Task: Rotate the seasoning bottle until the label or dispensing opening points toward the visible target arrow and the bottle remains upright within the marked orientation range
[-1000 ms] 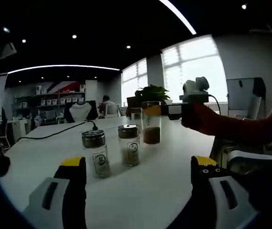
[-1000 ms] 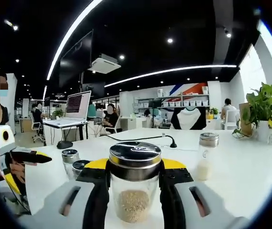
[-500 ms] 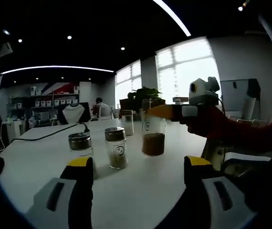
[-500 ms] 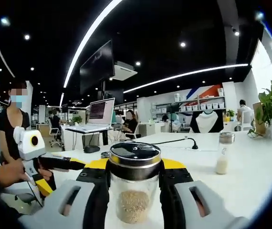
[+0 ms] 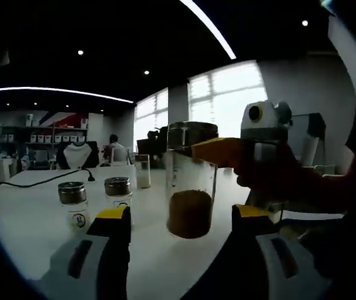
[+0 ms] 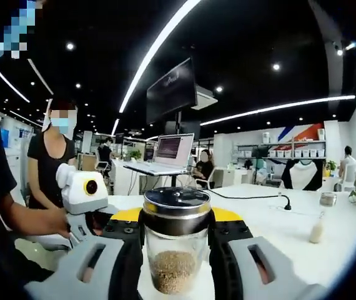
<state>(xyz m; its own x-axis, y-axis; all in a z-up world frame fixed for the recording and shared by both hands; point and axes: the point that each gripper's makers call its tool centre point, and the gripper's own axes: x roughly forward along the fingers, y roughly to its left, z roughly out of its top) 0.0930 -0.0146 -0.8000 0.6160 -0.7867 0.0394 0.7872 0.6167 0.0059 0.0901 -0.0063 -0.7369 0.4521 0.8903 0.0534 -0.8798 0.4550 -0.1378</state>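
The right gripper (image 6: 177,234) is clamped on the seasoning bottle (image 6: 177,247), jaws pressing each side of it just under the metal cap (image 6: 177,201). The bottle stands upright, long axis vertical, cap on top, with brownish granules settled at the bottom of the clear glass. It looks lifted off the white worktop (image 6: 278,231) rather than resting on it, though from this angle I can't be totally sure.

In the left gripper view you see the same seasoning bottle (image 5: 192,181) from the other side, held up in the air by the right gripper (image 5: 225,152) coming in from the right, with a hand (image 5: 271,181) behind it. Still upright there too. There's a small mark on the glass facing roughly toward this camera, but it's too blurry to say whether it's the label, so I can't tell which way the label or opening points. No arrow I can make out either.

The left gripper (image 5: 177,215) has its jaws apart with nothing between them, low and near, just in front of the bottle. In the right gripper view the left gripper (image 6: 93,209) sits off to the left.

Further back on the worktop: two small shakers (image 5: 73,200) side by side at the left, and a pale bottle (image 5: 142,171) farther away.
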